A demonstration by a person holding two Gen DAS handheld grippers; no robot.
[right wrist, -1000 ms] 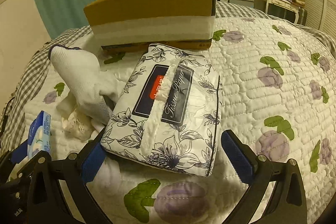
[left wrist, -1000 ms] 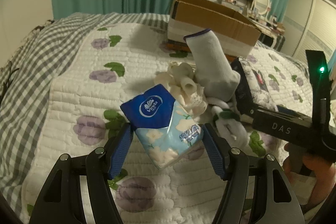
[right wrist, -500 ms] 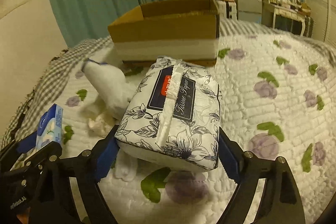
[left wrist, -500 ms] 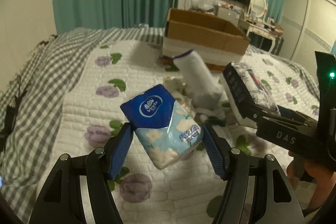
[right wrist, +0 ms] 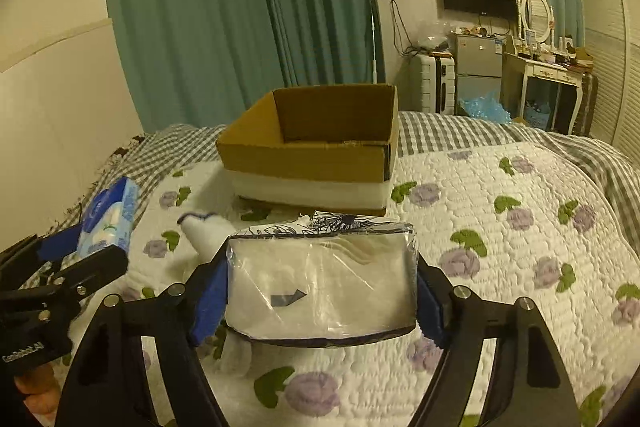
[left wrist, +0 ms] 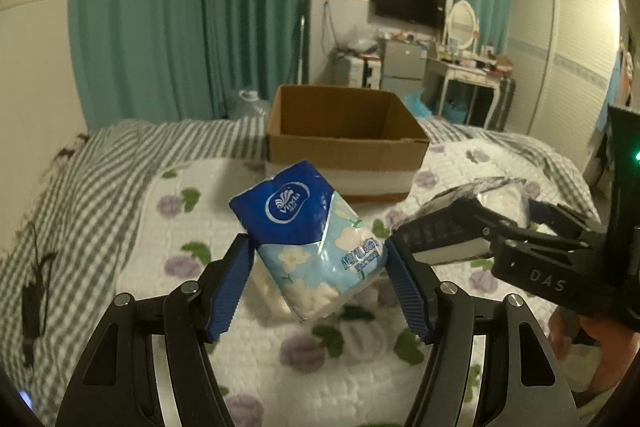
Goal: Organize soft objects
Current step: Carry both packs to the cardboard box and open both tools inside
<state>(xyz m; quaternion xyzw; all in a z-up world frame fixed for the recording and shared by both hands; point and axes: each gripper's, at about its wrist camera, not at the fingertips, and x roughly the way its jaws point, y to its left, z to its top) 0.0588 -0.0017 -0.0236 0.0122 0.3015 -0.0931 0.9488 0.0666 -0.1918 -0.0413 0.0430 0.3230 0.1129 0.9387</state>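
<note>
My left gripper (left wrist: 318,277) is shut on a blue Vinda tissue pack (left wrist: 310,239) and holds it above the quilt; the pack also shows in the right wrist view (right wrist: 110,217). My right gripper (right wrist: 320,301) is shut on a black-and-white floral tissue pack (right wrist: 320,287), also lifted off the bed, and it shows at the right of the left wrist view (left wrist: 472,227). An open cardboard box (left wrist: 344,139) stands on the bed ahead of both grippers (right wrist: 316,151). A white sock (right wrist: 204,231) lies on the quilt below.
The bed has a white quilt with purple flowers (right wrist: 520,227) over a grey checked sheet (left wrist: 80,179). Green curtains (left wrist: 188,15) hang behind. A dresser with mirror (left wrist: 464,67), a small fridge and a wall TV stand at the far right.
Both grippers have risen with their tissue packs. The floral pack has tilted so that its end faces the right camera. The box interior now shows.
</note>
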